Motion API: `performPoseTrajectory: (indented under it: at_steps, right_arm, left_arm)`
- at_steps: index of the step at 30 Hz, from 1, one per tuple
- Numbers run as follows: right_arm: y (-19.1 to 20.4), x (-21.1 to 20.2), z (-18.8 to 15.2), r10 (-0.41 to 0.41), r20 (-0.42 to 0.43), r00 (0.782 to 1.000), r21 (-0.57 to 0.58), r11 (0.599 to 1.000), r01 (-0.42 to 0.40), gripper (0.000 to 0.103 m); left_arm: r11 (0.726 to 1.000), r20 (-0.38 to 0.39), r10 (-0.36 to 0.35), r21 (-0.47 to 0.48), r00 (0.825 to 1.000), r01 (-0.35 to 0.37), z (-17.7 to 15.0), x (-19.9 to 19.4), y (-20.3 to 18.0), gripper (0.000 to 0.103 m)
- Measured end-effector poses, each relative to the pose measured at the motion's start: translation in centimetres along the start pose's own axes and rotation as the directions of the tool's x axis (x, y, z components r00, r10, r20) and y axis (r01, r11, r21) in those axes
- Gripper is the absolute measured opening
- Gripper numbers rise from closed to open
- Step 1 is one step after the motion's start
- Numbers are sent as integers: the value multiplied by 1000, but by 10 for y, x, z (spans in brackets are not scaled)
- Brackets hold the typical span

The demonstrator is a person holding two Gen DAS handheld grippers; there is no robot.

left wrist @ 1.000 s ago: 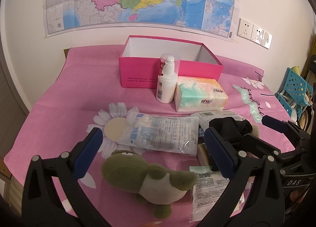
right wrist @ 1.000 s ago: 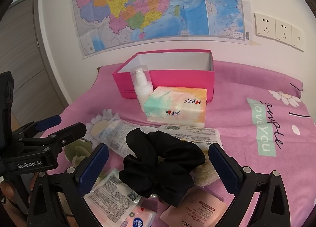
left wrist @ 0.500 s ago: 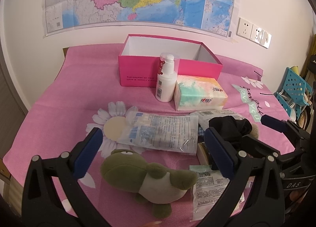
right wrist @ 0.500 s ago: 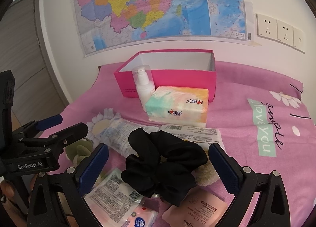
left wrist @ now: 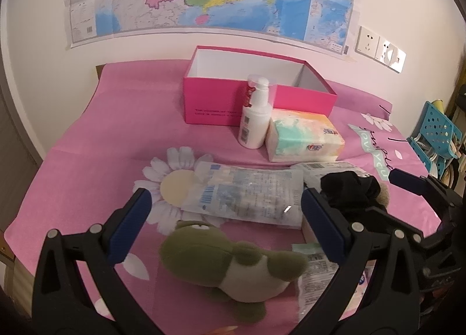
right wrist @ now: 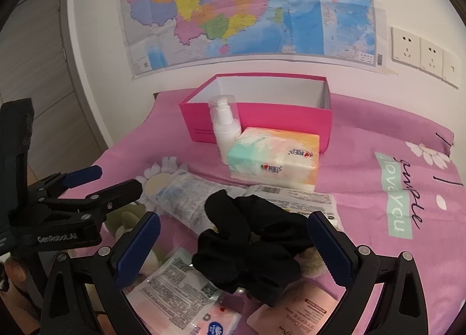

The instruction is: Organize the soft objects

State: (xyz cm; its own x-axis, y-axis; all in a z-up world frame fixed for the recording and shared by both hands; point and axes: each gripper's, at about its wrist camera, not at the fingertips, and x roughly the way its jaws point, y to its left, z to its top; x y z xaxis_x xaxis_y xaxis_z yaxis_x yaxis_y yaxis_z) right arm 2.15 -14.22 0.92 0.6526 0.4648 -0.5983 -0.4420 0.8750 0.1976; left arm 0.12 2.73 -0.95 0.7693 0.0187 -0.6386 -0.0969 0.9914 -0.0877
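Both grippers spread and empty above soft goods laid out before the pink box.

The pink box (left wrist: pixel 233 105) stands open at the far end of the pink cloth (left wrist: pixel 116 137) near the wall. Touching its front wall stands a white pump bottle (left wrist: pixel 254 119), with a tissue pack (left wrist: pixel 304 138) just beside the bottle. Nearer than the box lies a clear plastic packet (left wrist: pixel 247 195), and nearer again a green plush toy (left wrist: pixel 230 262). The left gripper (left wrist: pixel 224 233) hangs over the plush toy, jaws wide apart, touching nothing. A black scrunchie (right wrist: pixel 253 242) lies nearer than the tissue pack, on top of flat packets (right wrist: pixel 174 285). The right gripper (right wrist: pixel 233 247) brackets the scrunchie, jaws wide apart; contact cannot be determined.
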Motion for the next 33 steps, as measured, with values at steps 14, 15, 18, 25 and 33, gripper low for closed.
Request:
performPoseTrajectory:
  at_steps: [14, 15, 18, 25, 33]
  right_arm:
    - [40, 37, 14, 231, -142, 962, -86, 966, -245, 64]
    - [42, 45, 14, 240, -172, 955, -88, 962, -257, 61]
    - [37, 66, 14, 229, -247, 942, -61, 966, -251, 56]
    - [15, 101, 13, 171, -372, 912, 33, 985, -171, 53]
    - [16, 129, 10, 170, -427, 888, 76, 985, -152, 60]
  left_arm:
    - [999, -63, -32, -13, 997, 32, 7, 31, 47, 102]
    - [999, -73, -44, -13, 996, 43, 7, 35, 49, 101]
    - [997, -103, -78, -6, 992, 77, 5, 45, 51, 99]
    - [990, -159, -139, 8, 977, 142, 5, 66, 53, 97]
    - [972, -240, -225, 6, 944, 234, 4, 91, 57, 86]
